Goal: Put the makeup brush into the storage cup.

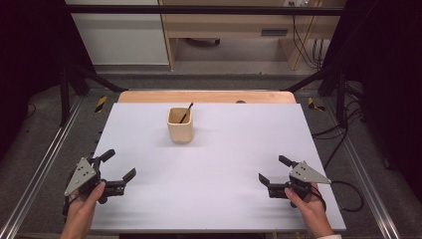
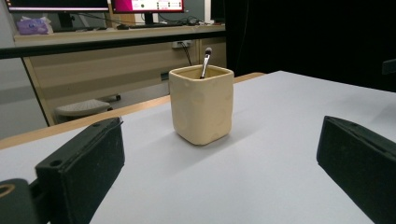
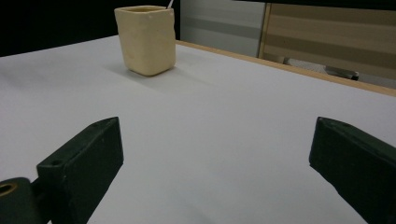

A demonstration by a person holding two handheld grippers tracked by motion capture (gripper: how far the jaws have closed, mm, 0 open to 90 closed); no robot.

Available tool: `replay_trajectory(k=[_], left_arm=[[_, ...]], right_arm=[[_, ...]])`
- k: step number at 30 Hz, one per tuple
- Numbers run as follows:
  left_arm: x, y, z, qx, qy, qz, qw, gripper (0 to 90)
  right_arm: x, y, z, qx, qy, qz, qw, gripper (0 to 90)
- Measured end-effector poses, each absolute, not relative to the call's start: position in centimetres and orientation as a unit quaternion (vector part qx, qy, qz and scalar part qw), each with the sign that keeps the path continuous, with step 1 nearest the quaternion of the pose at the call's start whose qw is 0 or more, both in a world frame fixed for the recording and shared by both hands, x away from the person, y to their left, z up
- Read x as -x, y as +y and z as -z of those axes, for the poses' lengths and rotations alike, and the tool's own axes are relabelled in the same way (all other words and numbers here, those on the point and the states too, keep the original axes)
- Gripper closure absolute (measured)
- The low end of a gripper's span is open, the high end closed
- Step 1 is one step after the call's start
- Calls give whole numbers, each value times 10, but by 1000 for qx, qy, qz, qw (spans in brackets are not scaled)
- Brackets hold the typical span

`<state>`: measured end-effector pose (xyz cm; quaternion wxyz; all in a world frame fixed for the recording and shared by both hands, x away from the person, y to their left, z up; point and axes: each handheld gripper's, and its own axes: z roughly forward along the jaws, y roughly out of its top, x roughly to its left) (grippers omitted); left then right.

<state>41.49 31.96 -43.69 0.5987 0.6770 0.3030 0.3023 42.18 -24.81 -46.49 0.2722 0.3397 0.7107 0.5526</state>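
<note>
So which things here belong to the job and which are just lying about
Job things:
cream square cup
brush standing in the cup
left hand-held gripper, open
right hand-held gripper, open

Lying about:
monitors on the back desk
cables on the floor

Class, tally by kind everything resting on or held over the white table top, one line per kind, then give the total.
Cream square cup: 1
Brush standing in the cup: 1
Hand-held claws, left claw and right claw, both open and holding nothing: 2
Total: 4
</note>
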Motion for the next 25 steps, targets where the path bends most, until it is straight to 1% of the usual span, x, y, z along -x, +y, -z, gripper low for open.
replay_trajectory(k=[10, 25], left_arm=[[-410, 317, 446, -673, 276, -300, 617, 5], [-406, 313, 453, -666, 281, -307, 620, 2]], right_arm=[[-422, -249, 466, -339, 713, -549, 273, 34], [-423, -249, 465, -342, 709, -552, 274, 35]])
